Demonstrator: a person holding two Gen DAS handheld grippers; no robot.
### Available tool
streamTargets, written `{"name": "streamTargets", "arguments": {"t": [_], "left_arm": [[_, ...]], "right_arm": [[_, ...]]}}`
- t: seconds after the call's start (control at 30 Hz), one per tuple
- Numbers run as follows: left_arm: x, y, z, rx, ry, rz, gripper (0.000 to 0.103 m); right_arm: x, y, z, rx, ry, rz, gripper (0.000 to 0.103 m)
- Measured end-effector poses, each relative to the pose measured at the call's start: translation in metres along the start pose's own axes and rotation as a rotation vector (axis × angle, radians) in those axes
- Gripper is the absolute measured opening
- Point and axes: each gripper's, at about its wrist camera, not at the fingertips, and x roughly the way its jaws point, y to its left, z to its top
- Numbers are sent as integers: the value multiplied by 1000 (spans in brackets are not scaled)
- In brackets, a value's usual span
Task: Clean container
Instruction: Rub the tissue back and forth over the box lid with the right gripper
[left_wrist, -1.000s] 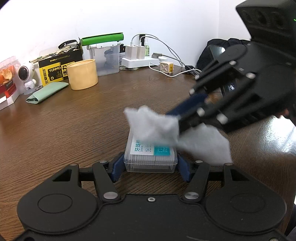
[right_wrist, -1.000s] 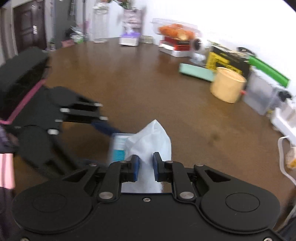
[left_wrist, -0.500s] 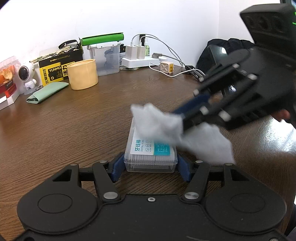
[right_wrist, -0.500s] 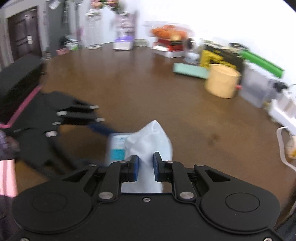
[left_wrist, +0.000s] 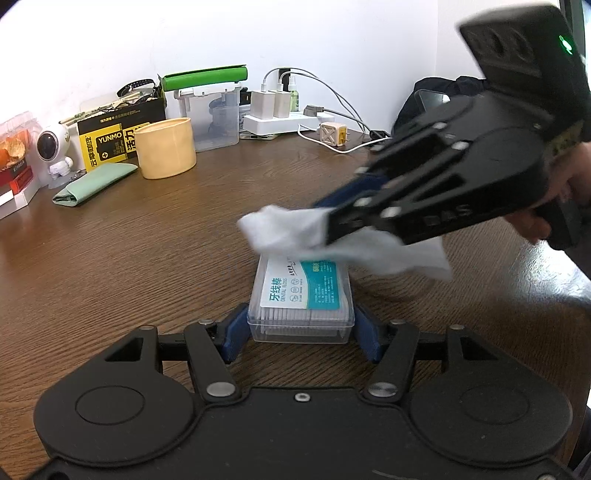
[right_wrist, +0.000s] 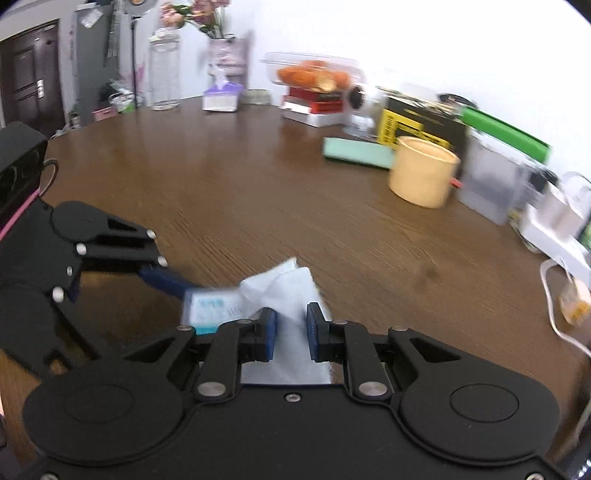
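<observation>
Left gripper (left_wrist: 301, 328) is clamping the clear rectangular plastic floss box (left_wrist: 301, 295), white-and-teal labelled, on the brown wooden table (left_wrist: 129, 251). Beyond, right gripper (right_wrist: 290, 326) is pinching a crumpled white tissue (left_wrist: 295, 232) over its far end.

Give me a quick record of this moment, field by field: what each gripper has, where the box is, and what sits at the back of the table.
left gripper: shut on the clear dental floss box, one finger on each side
right gripper: shut on a white wipe
wipe position: over the far end of the box lid; contact unclear
box position: flat on the wooden table, label up
back of table: yellow cup, folded green cloth, yellow-black YUNMO box, power strip with chargers
</observation>
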Motion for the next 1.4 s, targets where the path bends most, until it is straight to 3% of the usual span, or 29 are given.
{"name": "streamTargets", "arguments": {"t": [0.1, 0.23, 0.37, 0.53, 0.67, 0.73, 0.87, 1.07, 1.17, 1.27, 1.4], "left_arm": [[0, -1, 0, 1, 0, 1, 60], [0, -1, 0, 1, 0, 0, 60], [0, 0, 0, 2, 1, 3, 60], [-1, 0, -1, 3, 0, 3, 60], [-1, -1, -1, 1, 0, 3, 60], [-1, -2, -1, 2, 0, 3, 60], [-1, -3, -1, 2, 1, 6, 60], [-1, -2, -1, 1, 1, 6, 60], [-1, 0, 0, -3, 0, 3, 60], [-1, -1, 0, -1, 0, 5, 60], [-1, -1, 0, -1, 1, 6, 60]], "right_arm": [[-11, 5, -11, 19, 0, 31, 17], [-10, 26, -7, 1, -18, 145, 17], [9, 28, 7, -21, -40, 99, 17], [7, -1, 2, 25, -32, -11, 17], [-11, -5, -12, 51, -6, 31, 17], [-10, 10, -13, 37, -14, 95, 17], [6, 31, 1, -5, -45, 133, 17], [11, 7, 5, 33, -35, -10, 17], [-1, 0, -7, 60, -29, 52, 17], [-2, 17, -9, 40, -38, 133, 17], [14, 35, 5, -17, -54, 131, 18]]}}
